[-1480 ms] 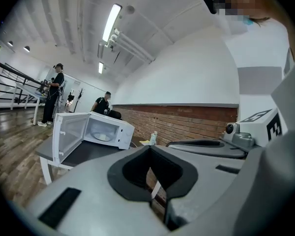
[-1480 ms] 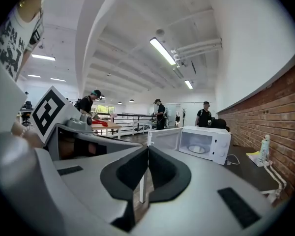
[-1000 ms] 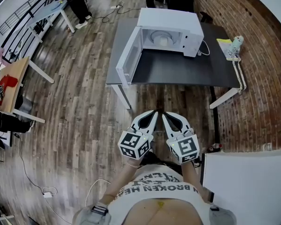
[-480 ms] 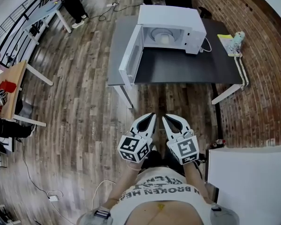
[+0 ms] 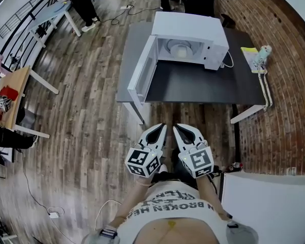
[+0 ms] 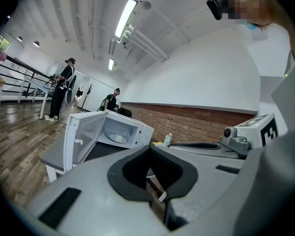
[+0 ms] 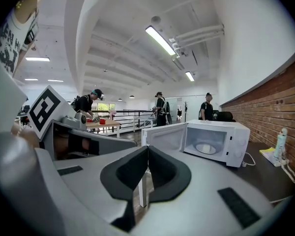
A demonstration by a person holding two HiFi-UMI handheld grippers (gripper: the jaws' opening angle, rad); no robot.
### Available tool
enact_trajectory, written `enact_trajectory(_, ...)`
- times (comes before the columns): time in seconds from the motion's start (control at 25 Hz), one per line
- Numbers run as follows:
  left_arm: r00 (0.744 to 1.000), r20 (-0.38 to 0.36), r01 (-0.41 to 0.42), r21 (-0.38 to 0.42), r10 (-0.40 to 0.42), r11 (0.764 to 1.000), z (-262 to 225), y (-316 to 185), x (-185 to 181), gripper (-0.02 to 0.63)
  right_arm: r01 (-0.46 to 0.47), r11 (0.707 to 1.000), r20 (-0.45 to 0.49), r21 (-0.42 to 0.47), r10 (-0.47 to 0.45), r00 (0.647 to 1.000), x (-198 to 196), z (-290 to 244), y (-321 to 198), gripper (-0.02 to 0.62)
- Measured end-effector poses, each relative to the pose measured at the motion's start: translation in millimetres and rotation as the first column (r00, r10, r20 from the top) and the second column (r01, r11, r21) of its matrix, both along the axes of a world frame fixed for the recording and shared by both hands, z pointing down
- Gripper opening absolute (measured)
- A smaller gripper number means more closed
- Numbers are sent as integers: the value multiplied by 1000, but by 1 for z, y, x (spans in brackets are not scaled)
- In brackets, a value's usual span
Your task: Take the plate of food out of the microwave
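A white microwave [image 5: 190, 39] stands on a dark table [image 5: 193, 85] with its door [image 5: 142, 75] swung open to the left. Inside it sits a plate of food [image 5: 180, 50], pale and round. Both grippers are held side by side over the wooden floor, a short way in front of the table's near edge and pointing at it. My left gripper [image 5: 161, 128] is shut with nothing in it, and so is my right gripper [image 5: 176, 128]. The left gripper view shows the left gripper [image 6: 149, 149] shut and the plate [image 6: 119, 138] far ahead. The right gripper view shows the right gripper [image 7: 148, 148] and the plate [image 7: 205, 148].
A small bottle and a yellow item [image 5: 260, 55] lie at the table's right end, by a brick wall [image 5: 290, 100]. A white surface [image 5: 269, 202] stands close at my right. At the far left are a wooden table [image 5: 12, 90] and standing people [image 5: 84, 1].
Both grippers have moved forward together toward the table, and the table and microwave now sit nearer in the head view. Both stay shut.
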State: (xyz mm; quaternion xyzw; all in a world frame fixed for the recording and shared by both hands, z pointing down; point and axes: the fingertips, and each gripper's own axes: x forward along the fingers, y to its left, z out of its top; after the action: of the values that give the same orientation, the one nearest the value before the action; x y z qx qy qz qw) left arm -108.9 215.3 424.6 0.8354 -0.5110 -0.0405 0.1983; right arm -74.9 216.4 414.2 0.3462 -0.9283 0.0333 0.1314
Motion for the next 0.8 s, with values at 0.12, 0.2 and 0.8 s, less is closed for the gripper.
enact_trajectory(0.12,1000,8,-6,5,6,1000,-5,-34,7,8,7,1000,12,4,-7,1000,5,-5,-34,8)
enact_trajectory(0.2,1000,9,-7,8,7,1000,-9,-56,12,8,14,1000,17,4,-14,1000,8,-8,-55,8)
enact_trajectory(0.8,999,25,48,-7,-48,999,-13,-163,46,8,71,997,20,-14,-70,997,44,-10,-170,8)
